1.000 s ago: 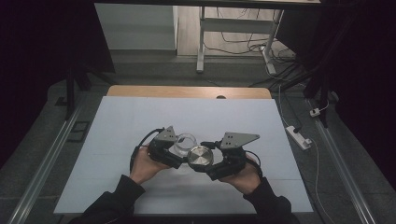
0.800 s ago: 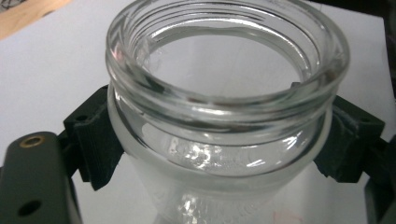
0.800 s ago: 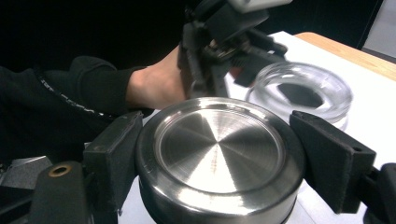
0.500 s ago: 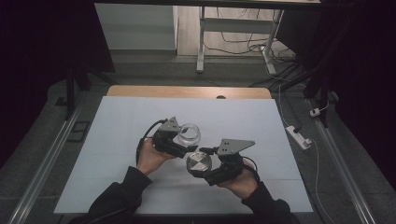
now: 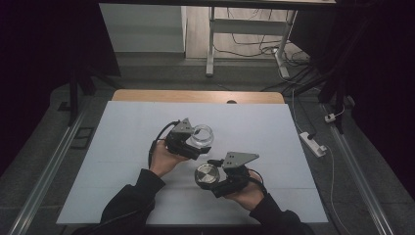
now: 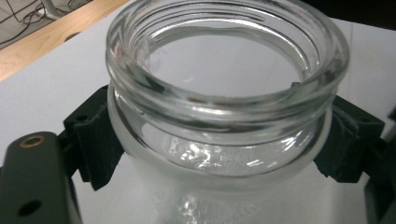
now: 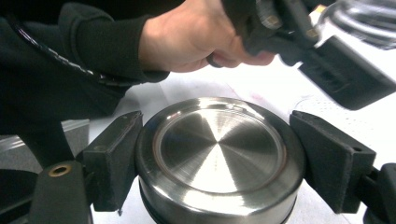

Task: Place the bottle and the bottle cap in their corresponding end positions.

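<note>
A clear glass jar (image 5: pixel 202 134) with an open threaded mouth sits between the jaws of my left gripper (image 5: pixel 199 143), which is shut on its body below the neck. In the left gripper view the jar (image 6: pixel 224 107) is close up, with black pads (image 6: pixel 95 135) pressed against both sides. A round steel lid (image 5: pixel 206 175) is held by my right gripper (image 5: pixel 208 177), shut on its rim. In the right gripper view the lid (image 7: pixel 219 158) lies top up between the two pads (image 7: pixel 114 158). The jar and lid are apart, the lid nearer the person.
A white sheet (image 5: pixel 122 147) covers the table, with a wooden strip (image 5: pixel 195 96) at its far edge. A white power strip (image 5: pixel 313 143) lies on the floor to the right. Table legs and cables stand beyond the far edge.
The two grippers have drawn apart. The left one carried the jar away toward the far side, and the right one brought the lid off it, nearer the person.
</note>
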### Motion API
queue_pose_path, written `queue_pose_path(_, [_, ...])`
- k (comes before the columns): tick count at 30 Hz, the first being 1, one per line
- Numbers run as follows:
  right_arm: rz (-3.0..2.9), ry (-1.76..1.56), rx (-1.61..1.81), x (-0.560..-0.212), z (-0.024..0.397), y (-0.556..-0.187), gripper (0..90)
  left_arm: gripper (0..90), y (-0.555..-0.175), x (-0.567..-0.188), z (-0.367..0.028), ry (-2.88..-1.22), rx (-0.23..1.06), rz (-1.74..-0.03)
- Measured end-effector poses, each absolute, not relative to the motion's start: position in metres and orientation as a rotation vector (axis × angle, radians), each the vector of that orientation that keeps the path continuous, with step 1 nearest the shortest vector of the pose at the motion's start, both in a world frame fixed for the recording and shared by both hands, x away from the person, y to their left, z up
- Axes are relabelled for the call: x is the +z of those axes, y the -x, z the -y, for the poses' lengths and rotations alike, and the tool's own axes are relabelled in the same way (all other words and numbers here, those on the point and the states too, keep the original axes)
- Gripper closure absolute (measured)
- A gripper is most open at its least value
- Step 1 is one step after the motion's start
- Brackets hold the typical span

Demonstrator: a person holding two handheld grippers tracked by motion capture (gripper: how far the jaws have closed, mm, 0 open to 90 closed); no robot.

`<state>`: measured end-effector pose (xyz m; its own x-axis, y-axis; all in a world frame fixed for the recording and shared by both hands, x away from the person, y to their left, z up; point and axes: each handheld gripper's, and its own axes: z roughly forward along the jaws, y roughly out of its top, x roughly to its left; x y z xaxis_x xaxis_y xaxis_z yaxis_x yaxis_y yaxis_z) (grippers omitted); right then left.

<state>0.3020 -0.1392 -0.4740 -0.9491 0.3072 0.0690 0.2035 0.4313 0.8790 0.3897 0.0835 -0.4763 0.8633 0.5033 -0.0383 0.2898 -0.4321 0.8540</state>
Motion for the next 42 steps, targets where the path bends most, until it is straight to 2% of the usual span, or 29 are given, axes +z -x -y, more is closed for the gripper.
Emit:
queue_pose_path(16, [-2.649,-0.476,1.432,-0.519,0.117,-0.321,19.7,15.1,-0.419,-0.506,-0.078,-2.055,0.319,-0.671])
queue_pose_path(33, [-2.752,-0.468,1.266,-0.536,0.109,-0.318,18.7,14.8,-0.422,-0.520,-0.082,-2.062,0.340,-0.681])
queue_pose_path(42, [-2.744,-0.578,1.276,-0.531,0.112,-0.321,8.6,11.9,-0.422,-0.522,-0.085,-2.083,0.298,-0.700])
